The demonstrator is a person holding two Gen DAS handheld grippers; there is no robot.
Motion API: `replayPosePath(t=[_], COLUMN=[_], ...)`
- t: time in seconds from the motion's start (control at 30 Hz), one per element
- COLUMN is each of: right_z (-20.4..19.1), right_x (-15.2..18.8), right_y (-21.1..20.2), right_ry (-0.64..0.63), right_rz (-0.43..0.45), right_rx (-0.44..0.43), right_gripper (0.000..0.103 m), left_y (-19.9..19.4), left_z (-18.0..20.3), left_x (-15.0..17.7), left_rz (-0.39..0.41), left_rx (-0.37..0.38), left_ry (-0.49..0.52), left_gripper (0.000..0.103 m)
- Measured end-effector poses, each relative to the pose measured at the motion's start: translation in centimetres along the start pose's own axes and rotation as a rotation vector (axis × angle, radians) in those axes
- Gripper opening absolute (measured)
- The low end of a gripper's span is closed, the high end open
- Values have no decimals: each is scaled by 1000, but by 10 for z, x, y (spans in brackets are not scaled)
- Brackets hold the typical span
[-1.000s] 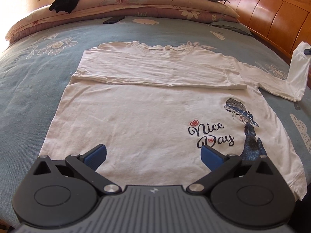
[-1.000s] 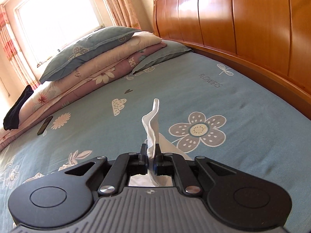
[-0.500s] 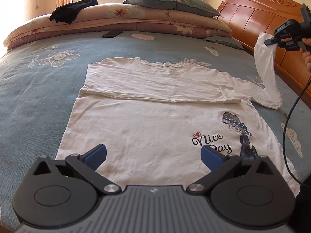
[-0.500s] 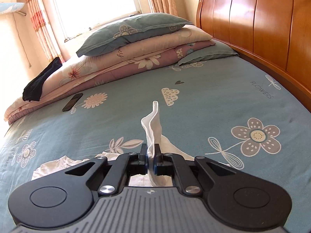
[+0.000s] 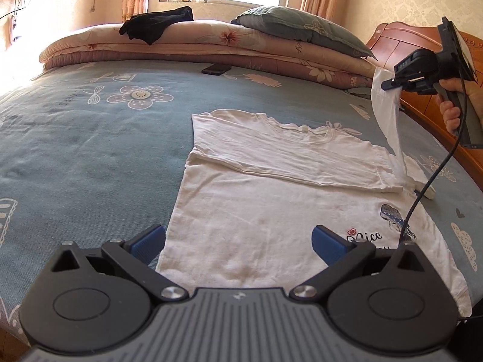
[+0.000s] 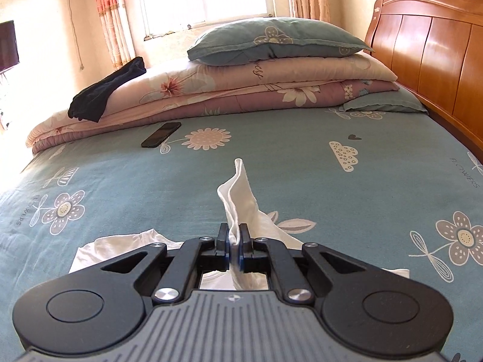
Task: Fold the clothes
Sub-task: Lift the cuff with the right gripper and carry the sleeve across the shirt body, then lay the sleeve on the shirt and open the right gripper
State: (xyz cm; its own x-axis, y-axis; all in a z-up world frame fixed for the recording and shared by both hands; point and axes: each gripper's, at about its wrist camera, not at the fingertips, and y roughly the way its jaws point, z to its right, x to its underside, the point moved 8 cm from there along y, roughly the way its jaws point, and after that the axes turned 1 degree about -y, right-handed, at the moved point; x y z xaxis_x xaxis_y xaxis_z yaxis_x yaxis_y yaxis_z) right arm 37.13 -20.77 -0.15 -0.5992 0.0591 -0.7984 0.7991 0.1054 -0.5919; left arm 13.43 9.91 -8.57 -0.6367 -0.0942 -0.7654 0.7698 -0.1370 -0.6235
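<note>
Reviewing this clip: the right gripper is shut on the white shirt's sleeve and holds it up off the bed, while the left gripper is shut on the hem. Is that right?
Not quite. The left gripper is open, its blue pads spread wide above the white shirt and gripping nothing, as the left wrist view shows. The rest holds: the right gripper is shut on the sleeve, lifted off the bed.

Big open blue bed sheet (image 5: 90, 150) left of the white shirt (image 5: 256, 211), phone (image 6: 161, 134) lying farther back, folded blankets (image 6: 211, 96) blocking the far end, wooden headboard (image 6: 437, 60) blocking the right
</note>
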Motion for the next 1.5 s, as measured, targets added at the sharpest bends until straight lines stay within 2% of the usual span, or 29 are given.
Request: replayPosePath(t=[0.27, 0.47, 1.03, 1.27, 1.5], right_z=[-81, -125, -200, -219, -225], right_x=[19, 33, 72, 92, 125], right_y=[24, 31, 46, 46, 49], right_ry=[-94, -172, -258, -314, -426], right_rz=[7, 3, -37, -57, -98], right_rx=[-27, -42, -120, -150, -149], right_gripper=[6, 6, 6, 6, 6], left_y=[-22, -29, -40, -41, -38], left_z=[-35, -48, -67, -68, -64], left_x=[-9, -11, -7, -4, -4], left_rz=[26, 41, 47, 41, 38], left_rx=[-66, -76, -93, -98, -89], left_ry=[-28, -53, -91, -94, -90], left_gripper=[103, 103, 103, 103, 103])
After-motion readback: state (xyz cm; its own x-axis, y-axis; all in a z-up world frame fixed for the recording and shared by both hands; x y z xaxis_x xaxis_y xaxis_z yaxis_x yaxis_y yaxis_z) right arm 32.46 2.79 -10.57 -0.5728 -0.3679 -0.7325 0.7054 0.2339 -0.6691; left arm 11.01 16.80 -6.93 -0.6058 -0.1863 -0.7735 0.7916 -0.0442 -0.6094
